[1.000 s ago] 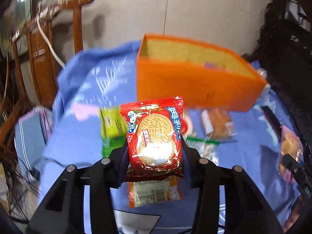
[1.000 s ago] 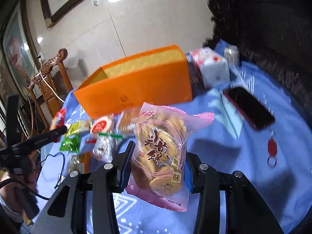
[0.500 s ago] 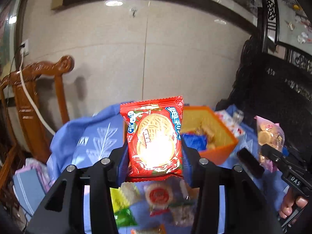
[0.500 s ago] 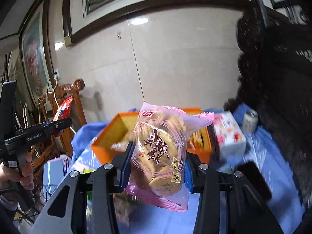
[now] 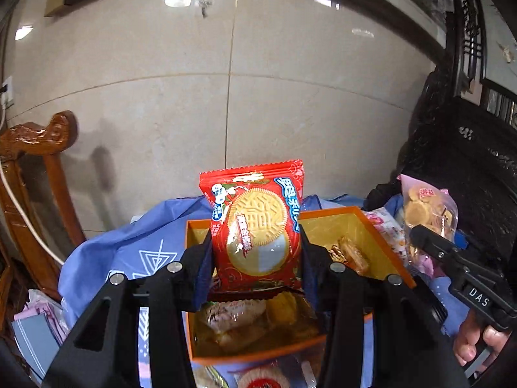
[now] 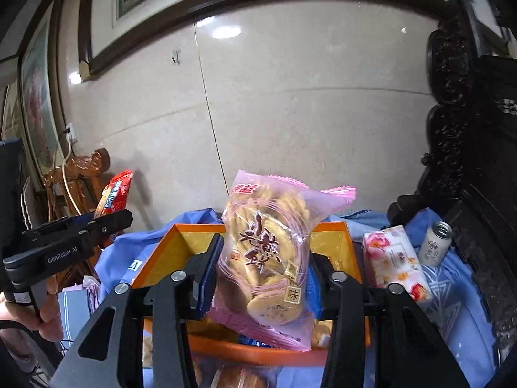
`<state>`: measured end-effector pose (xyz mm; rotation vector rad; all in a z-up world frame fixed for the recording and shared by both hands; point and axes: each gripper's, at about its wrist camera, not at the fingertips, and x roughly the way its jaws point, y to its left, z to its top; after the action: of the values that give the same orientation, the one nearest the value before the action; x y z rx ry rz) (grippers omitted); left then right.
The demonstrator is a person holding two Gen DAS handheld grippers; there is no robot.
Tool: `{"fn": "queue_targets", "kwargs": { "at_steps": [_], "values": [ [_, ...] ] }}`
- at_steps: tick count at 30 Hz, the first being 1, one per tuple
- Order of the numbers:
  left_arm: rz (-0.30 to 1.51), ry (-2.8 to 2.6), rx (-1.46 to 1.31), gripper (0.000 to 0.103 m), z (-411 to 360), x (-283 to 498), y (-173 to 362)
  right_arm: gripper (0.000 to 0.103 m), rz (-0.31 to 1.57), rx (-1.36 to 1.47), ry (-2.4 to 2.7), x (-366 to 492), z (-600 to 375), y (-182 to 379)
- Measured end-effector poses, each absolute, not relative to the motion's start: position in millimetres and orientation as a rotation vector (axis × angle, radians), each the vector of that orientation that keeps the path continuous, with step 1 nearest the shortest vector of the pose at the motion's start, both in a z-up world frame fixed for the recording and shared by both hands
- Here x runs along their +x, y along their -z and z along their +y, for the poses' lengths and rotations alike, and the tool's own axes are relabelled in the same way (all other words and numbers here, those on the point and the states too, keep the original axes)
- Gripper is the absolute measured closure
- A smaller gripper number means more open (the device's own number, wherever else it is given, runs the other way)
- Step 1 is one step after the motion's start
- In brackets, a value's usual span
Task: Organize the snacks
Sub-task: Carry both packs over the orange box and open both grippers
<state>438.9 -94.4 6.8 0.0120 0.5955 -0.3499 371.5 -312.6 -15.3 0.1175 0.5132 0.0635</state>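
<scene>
left gripper (image 5: 257, 258) clamps red foil biscuit packet (image 5: 257, 226) upright | right gripper (image 6: 263, 278) clamps pink clear cracker bag (image 6: 268, 258) upright | right view alone: silver can (image 6: 436, 242), frame right

Orange box (image 6: 352, 252) open on top, tissue pack (image 6: 395, 262) and can (image 6: 436, 242) crowding its right side

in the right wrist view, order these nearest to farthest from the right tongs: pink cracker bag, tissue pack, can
1. Pink cracker bag: gripped between the right tongs, over the orange box.
2. Tissue pack: just right of the box.
3. Can: farther right, behind the tissue pack.
</scene>
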Motion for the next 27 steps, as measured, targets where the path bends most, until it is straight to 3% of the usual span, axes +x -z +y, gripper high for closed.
{"fn": "queue_targets", "kwargs": {
  "at_steps": [1, 2, 3, 16, 27],
  "values": [
    [0.615, 0.35, 0.015, 0.011, -96.4, 447.6, -4.0, 0.025, 0.548, 0.109, -0.048, 382.0, -312.5, 19.1],
    [0.613, 0.316, 0.016, 0.005, -95.6, 450.3, -2.5, 0.015, 0.569, 0.105, -0.024, 387.5, -313.0, 21.2],
    [0.602, 0.275, 0.018, 0.004, -93.3, 450.5, -2.3, 0.011, 0.581, 0.108, 0.011, 388.9, -314.1, 22.8],
    [0.583, 0.287, 0.002, 0.004, -48.3, 342.9, 19.7, 0.011, 0.626, 0.153, -0.08, 301.3, -296.5, 47.4],
    [0.629, 0.245, 0.012, 0.004, -28.5, 256.6, 77.6, 0.011, 0.782, 0.207, -0.045, 249.9, -278.4, 119.2]
  ]
}}
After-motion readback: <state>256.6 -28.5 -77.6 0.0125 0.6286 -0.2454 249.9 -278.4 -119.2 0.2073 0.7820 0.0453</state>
